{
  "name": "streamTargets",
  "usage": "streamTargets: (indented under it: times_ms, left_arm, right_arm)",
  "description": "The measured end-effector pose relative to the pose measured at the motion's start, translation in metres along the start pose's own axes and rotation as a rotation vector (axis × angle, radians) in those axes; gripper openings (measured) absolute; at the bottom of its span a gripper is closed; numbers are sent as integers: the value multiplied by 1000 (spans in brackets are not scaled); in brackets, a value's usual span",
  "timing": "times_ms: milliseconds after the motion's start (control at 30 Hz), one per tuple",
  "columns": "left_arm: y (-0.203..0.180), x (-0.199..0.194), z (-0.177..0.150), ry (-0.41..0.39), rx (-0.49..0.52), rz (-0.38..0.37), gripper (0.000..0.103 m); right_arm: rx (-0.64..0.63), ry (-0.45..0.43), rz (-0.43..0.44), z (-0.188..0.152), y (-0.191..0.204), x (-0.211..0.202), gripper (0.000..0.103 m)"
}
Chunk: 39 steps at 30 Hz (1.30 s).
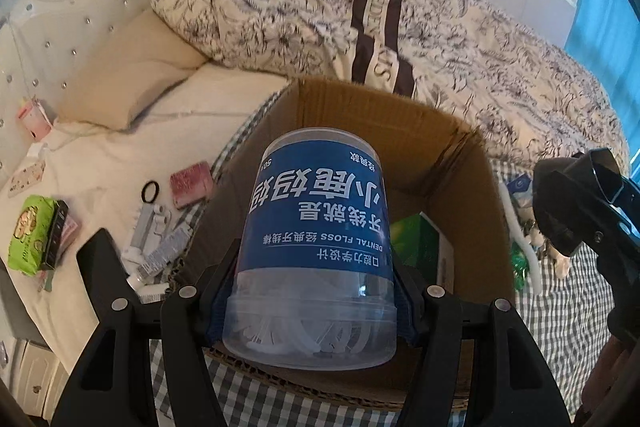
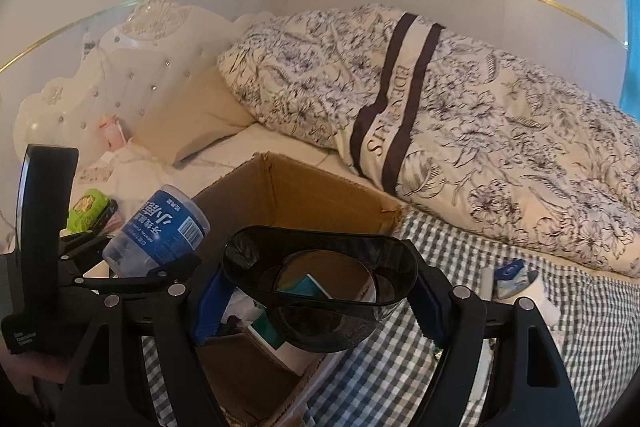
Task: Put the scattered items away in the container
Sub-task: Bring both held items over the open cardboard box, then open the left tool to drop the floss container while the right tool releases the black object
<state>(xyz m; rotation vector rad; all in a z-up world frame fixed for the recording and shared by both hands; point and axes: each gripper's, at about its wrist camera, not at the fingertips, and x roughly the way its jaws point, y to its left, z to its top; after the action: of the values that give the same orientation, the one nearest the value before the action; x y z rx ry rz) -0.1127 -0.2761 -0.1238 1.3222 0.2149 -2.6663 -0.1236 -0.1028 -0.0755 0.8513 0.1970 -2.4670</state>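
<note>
Left wrist view: left gripper [image 1: 316,291] jaws pinch a "DENTAL FLOSS" tub [image 1: 316,235]; right gripper [image 2: 320,303] jaws clamp a dark visor [image 2: 320,267].

The floss jar [image 1: 316,243] hides most of the box [image 1: 460,163] floor, the green carton [image 1: 420,247] inside shows only partly, and small clutter [image 1: 156,247] on the sheet is too jumbled to identify.

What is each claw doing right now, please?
Left claw: closed on the dental floss jar, held over the cardboard box.
Right claw: closed on the dark sunglasses, also over the box.
</note>
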Motion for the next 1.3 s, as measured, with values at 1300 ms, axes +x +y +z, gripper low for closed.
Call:
streamTargets:
  times_ms: [1300]
  left_arm:
    - [23,-34,14,-115,-59,48,66]
  right_arm:
    - [19,37,7,-1,14,45,92]
